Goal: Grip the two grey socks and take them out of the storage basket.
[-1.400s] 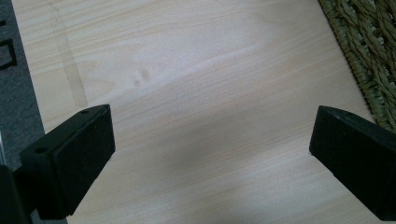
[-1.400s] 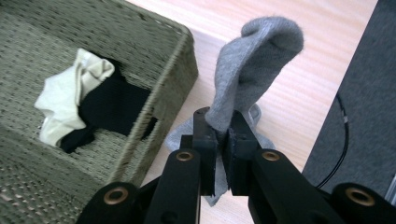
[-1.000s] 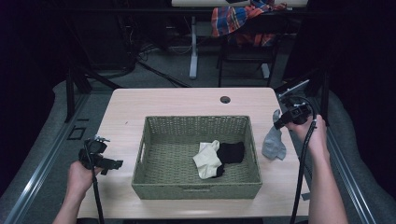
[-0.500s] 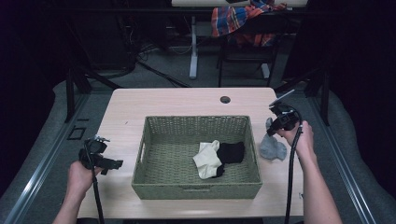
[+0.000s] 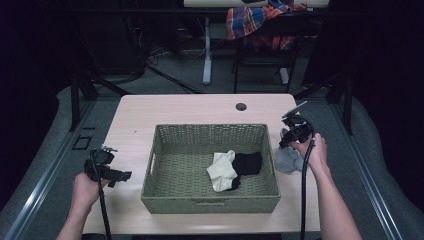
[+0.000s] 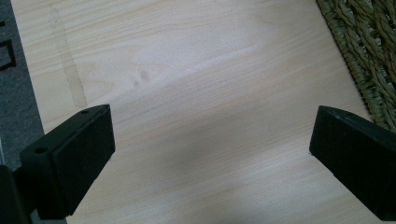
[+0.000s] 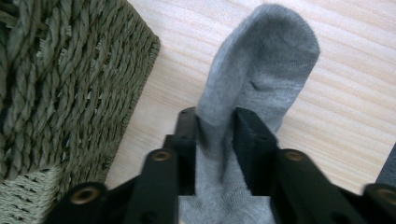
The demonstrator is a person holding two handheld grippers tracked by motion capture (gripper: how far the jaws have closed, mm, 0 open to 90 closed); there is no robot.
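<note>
Right gripper (image 7: 215, 135) at table's right edge, beside basket (image 5: 210, 202): jaws just been opening, grey sock (image 7: 261, 70) between them, pads touching cloth. Left gripper (image 6: 210, 154) wide open over bare table (image 6: 187, 70), holding nothing. No readable writing.

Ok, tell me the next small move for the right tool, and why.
Probably open the right tool wider and lift it straight off. Its jaws have just been opening, with the grey sock between them and its far end lying on the table beside the basket, so this looks like a put-down.
</note>
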